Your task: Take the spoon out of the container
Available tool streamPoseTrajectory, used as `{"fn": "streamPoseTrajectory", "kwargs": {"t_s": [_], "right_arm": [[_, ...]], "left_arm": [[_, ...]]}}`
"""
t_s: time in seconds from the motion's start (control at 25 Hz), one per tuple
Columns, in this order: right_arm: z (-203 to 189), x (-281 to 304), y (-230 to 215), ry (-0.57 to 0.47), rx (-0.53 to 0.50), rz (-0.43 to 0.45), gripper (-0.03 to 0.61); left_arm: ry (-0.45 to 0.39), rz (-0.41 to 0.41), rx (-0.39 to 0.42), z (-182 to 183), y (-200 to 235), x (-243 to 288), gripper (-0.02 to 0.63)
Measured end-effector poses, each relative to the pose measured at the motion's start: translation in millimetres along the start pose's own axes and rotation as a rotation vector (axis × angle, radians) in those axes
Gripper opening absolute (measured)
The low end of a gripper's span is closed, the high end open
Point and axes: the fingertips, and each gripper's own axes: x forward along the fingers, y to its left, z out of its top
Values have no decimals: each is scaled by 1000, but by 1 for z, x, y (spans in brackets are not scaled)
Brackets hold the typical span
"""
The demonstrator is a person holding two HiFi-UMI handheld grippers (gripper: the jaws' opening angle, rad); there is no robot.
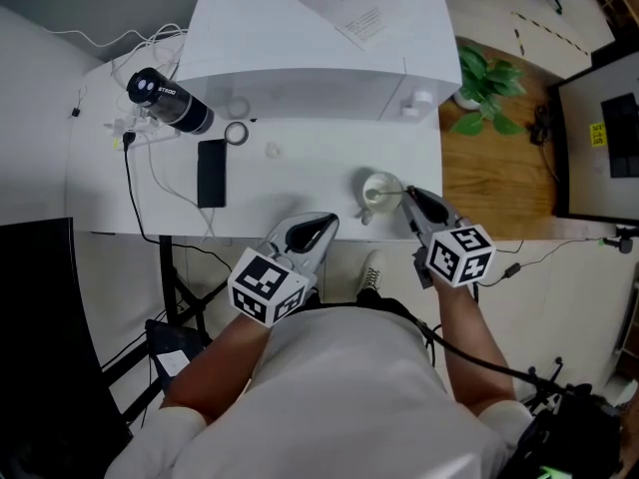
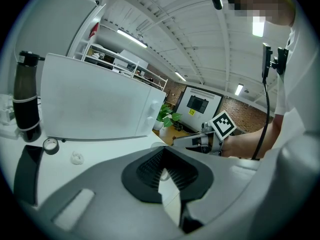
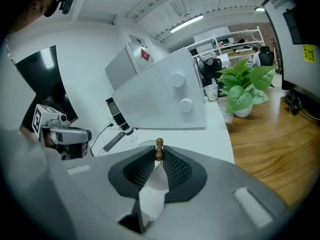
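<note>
1. One spoon [image 3: 159, 149] is in view. Only its brown handle shows, a thin stick with a round knob at the end.
2. From the head view, the handle is a thin line that runs sideways from the cup [image 1: 379, 186] to the right tongs [image 1: 408, 195]. The knob end points at the right tongs. The other end is down in the cup, and I cannot see it.
3. The right tongs are pinching the spoon. In the right gripper view the knob pokes out just past the two tips, and the tips press on the handle right under it.
4. The cup sits near the front edge of the white table [image 1: 300, 183], just beside the tips of the right tongs.
5. The left tongs [image 1: 332, 220] are well apart from the spoon, over the table edge to the left of the cup. Their tips are pressed together with nothing between them.
6. Now count: one spoon, one cup, two tongs.
7. Also on the table are one big white box [image 1: 319, 38], one black bottle [image 1: 168, 101] lying down, one black phone [image 1: 211, 173] and one small ring [image 1: 237, 133].
8. One green plant [image 1: 486, 88] stands on the wood floor to the right.
</note>
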Motion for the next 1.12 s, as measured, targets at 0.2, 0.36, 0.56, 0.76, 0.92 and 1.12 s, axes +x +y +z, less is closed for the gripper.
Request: {"fn": "streamPoseTrajectory", "kwargs": {"t_s": [0.2,0.36,0.56,0.76,0.92,1.12], "right_arm": [[14,-10,5,-37,-1,4,56],[28,-21,11,-75,-2,6,56],[50,-43,27,-137,-21,23,57],[73,-72,55,-199,-48,68,55],[81,-94,75,-236,-54,96,56],[73,-111,89,-243,-60,106,55]], "left_arm": [[-10,0,-2,2,-2,-3,3],[-29,-2,5,10,-6,-5,3],[-64,-3,40,26,-12,-12,3],[-103,-3,74,43,-20,-24,3],[-123,2,89,49,-25,-32,3],[-131,-1,101,48,-36,-38,3]]}}
